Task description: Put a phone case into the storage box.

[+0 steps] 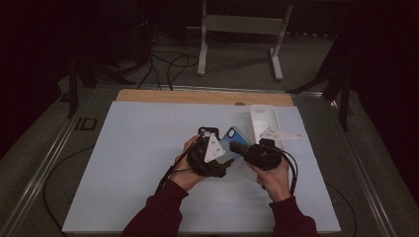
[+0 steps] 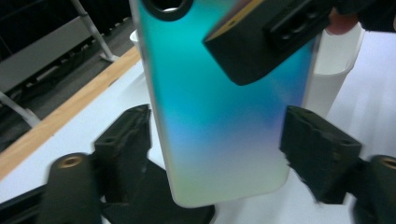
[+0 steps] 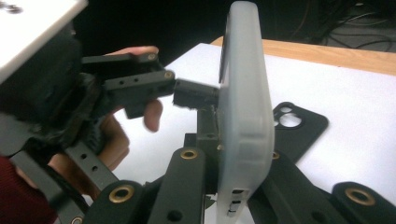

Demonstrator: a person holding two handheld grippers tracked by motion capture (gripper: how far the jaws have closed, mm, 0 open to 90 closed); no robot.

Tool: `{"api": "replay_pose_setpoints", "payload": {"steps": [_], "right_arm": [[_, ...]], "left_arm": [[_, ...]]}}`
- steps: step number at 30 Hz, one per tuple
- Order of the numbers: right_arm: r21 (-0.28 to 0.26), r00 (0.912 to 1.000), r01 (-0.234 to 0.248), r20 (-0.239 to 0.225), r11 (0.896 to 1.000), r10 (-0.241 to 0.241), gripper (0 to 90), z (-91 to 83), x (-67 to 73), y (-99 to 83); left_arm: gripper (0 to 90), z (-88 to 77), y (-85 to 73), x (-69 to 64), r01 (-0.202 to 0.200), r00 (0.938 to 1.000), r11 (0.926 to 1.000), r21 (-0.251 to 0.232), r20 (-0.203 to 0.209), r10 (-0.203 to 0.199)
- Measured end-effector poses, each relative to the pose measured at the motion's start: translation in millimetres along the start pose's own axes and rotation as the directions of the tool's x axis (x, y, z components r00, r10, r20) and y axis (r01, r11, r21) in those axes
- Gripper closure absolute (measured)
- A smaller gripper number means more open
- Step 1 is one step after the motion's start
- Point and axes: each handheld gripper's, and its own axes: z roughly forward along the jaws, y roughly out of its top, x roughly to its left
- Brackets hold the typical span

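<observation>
The blue phone case [image 1: 233, 139] is held up off the desk [image 1: 138, 173], a little right of the desk's middle, between the two tools. The right tool [image 1: 236, 147] pinches it: in the right gripper view the case [image 3: 245, 116] stands on edge between that tool's jaws, which are pressed against its two faces near the lower end. Its long axis runs up and away from the right tool, toward the far edge of the desk.

The left tool [image 1: 223, 167] sits just to the left of the case, and its jaws are spread. In the left gripper view the case's shiny blue-green back [image 2: 224, 102] rises between those two jaws with a gap on each side, so nothing is clamped there yet. The case's lower end is nearest to the left tool and its camera hole is at the far end.

The next move, as I judge it, turns on this: the left tool straddles the case across its short width and need only close to take a second hold.

Counted: three phone cases in all. One blue, in the air. One black case [image 1: 208, 132] lying flat on the desk beneath the left tool. One white case [image 1: 263, 118] lying near the far right corner. Two tools, one in each hand.
</observation>
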Motion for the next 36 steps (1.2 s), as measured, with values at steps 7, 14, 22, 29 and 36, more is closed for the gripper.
{"api": "replay_pose_setpoints", "payload": {"steps": [7, 14, 22, 29, 36], "right_arm": [[0.0, 0.9995, 0.024, 0.023, 1.0, -0.024, 86.8, -1.7, -0.9, 1.0], [-0.008, 0.9991, 0.03, 0.031, 1.0, -0.029, 86.7, -6.5, -4.5, 2.4], [-0.01, 0.999, 0.034, 0.031, 0.999, -0.033, 86.7, -10.4, -7.8, 4.5], [-0.013, 0.9989, 0.044, 0.015, 0.999, -0.044, 86.7, -15.0, -8.3, 7.7], [-0.017, 0.9976, 0.069, -0.003, 0.998, -0.069, 86.7, -18.1, -6.9, 10.2]], "left_arm": [[15.1, -1.7, -3.5, 4.8, 0.031, 0.9991, 0.9995, 0.009, 0.027, -0.031], [13.6, -7.3, -5.9, 11.3, 0.065, 0.9964, 0.9979, -0.002, 0.054, -0.065], [14.6, -11.8, -6.9, 16.9, 0.085, 0.9945, 0.9964, -0.009, 0.063, -0.084], [14.6, -14.2, -8.6, 19.4, 0.093, 0.9928, 0.9957, -0.004, 0.077, -0.092], [14.4, -16.0, -9.8, 22.1, 0.105, 0.9876, 0.9945, -0.002, 0.118, -0.104]]}}
